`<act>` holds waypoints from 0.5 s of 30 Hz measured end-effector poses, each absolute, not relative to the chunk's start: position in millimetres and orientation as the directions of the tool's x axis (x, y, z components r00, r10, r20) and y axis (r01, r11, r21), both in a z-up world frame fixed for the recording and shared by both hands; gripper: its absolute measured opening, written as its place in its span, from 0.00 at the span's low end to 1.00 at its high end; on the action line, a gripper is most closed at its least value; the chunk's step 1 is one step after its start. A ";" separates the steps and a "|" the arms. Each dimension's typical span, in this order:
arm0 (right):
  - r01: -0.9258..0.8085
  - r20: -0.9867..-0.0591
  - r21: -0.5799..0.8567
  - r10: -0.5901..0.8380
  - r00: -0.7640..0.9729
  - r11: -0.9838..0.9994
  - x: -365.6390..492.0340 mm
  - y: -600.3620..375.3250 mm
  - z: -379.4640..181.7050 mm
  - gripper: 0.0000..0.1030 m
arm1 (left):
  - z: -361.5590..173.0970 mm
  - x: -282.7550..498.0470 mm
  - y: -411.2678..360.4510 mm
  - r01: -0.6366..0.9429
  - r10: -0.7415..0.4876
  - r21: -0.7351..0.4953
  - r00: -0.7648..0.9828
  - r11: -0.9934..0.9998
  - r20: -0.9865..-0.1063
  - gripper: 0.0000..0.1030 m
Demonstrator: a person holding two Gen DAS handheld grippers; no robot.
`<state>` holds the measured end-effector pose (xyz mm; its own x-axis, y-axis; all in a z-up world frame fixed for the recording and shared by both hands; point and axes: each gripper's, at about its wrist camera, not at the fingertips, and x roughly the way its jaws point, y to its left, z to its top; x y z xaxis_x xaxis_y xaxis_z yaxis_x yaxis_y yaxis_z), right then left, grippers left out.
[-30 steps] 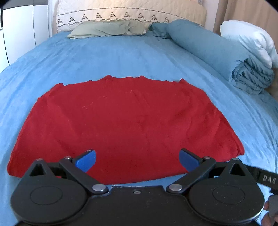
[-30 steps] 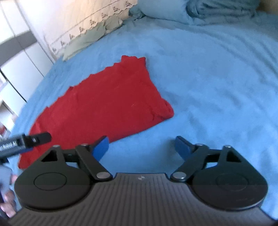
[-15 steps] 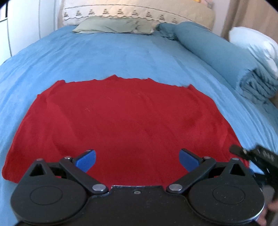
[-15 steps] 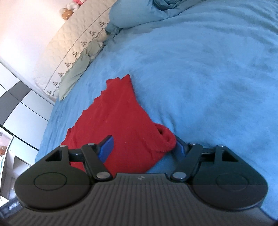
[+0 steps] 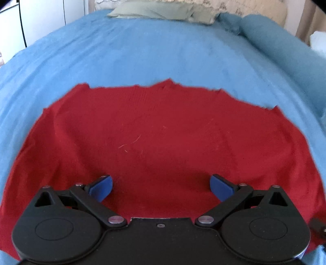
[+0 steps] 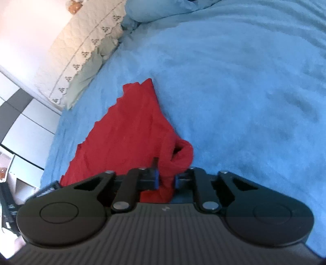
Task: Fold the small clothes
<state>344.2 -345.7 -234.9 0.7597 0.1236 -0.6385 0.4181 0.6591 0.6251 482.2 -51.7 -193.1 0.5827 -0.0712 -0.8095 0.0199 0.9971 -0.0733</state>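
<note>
Left wrist view: red garment point(image 5: 163, 146) lies spread flat on the blue bed point(image 5: 142, 53), in the near half, well apart from the pillows point(image 5: 154, 14) at the head end. Far edge of the cloth is ragged but roughly straight. Left gripper point(image 5: 161, 187) hangs over the near edge of the cloth, fingers point(image 5: 100, 187) spread wide, nothing between them. Rolled blue duvet point(image 5: 281, 49) runs along the right edge of the bed, clear of the garment.

Right wrist view: right gripper point(image 6: 166, 179) has its fingers point(image 6: 151, 179) closed on the near right corner of the garment point(image 6: 130, 134); a bunched hump of cloth stands just beyond the tips. The rest of the garment stretches away to the left across the bed point(image 6: 244, 91), towards the headboard point(image 6: 85, 40).

Judgement on the step: one corner is pinched, the matching one is not. Left gripper should drop onto the near left corner and pinch both layers at the very edge. Then lift both corners level and together, carry them to the far edge, and lay down without dragging. Risk: the bunched right corner may fold in crooked unless pulled taut first.
</note>
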 end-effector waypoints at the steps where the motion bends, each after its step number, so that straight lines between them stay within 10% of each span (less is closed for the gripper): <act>1: 0.431 -0.647 0.621 0.118 0.753 0.655 345.2 -344.9 -229.8 0.24 | -194.7 483.3 -53.7 0.022 -0.059 -0.057 0.585 0.998 -0.809 1.00; 15: -0.041 -0.499 0.416 0.266 0.824 0.908 429.5 -149.3 -73.4 0.22 | -137.4 449.7 73.6 -0.011 -0.051 -0.069 0.566 0.998 -0.823 1.00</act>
